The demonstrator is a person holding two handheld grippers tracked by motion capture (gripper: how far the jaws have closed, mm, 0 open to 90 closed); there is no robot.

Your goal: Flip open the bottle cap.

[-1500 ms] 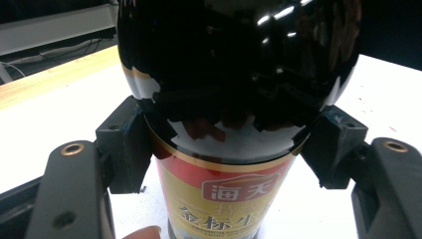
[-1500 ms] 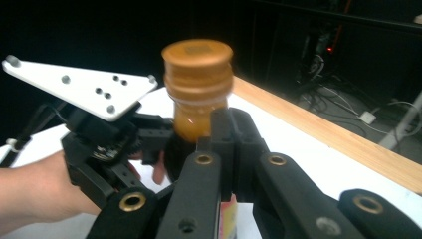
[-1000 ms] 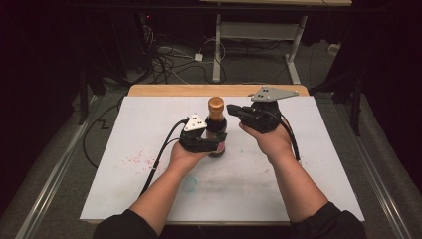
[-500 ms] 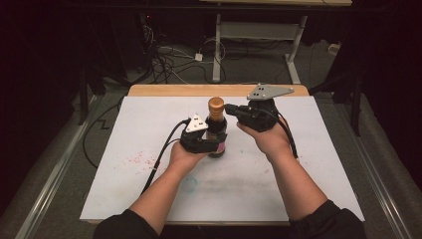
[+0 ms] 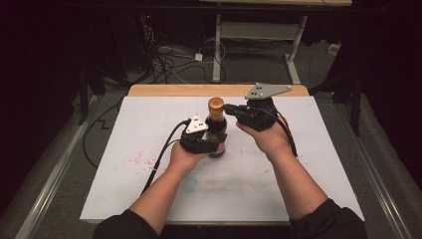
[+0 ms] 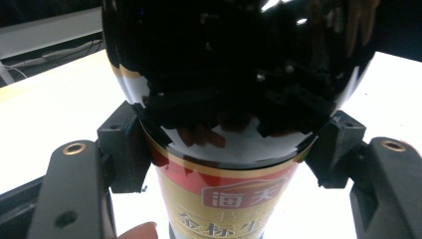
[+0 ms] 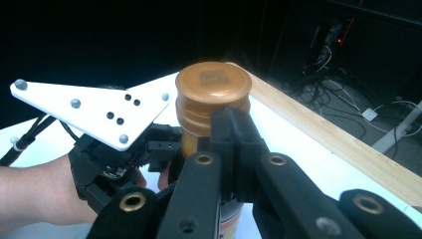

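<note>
One dark glass bottle (image 5: 217,130) stands upright near the middle of the white table (image 5: 124,164), with a round orange-brown cap (image 5: 215,104) and a red and gold label printed with characters. The left tool (image 5: 206,144) has just been closing, and its two black jaws now press on either side of the bottle's body, just above the label. The right tool (image 5: 230,107) has its jaws drawn together with nothing between them, their tips at the bottle's neck just under the cap; whether they touch it is hard to make out. In the left gripper view the glossy glass mirrors the tool, the label is cut off at the bottom edge, and the cap is out of frame. In the high view the bottle's lower part is hidden behind the left hand (image 5: 181,157).
</note>
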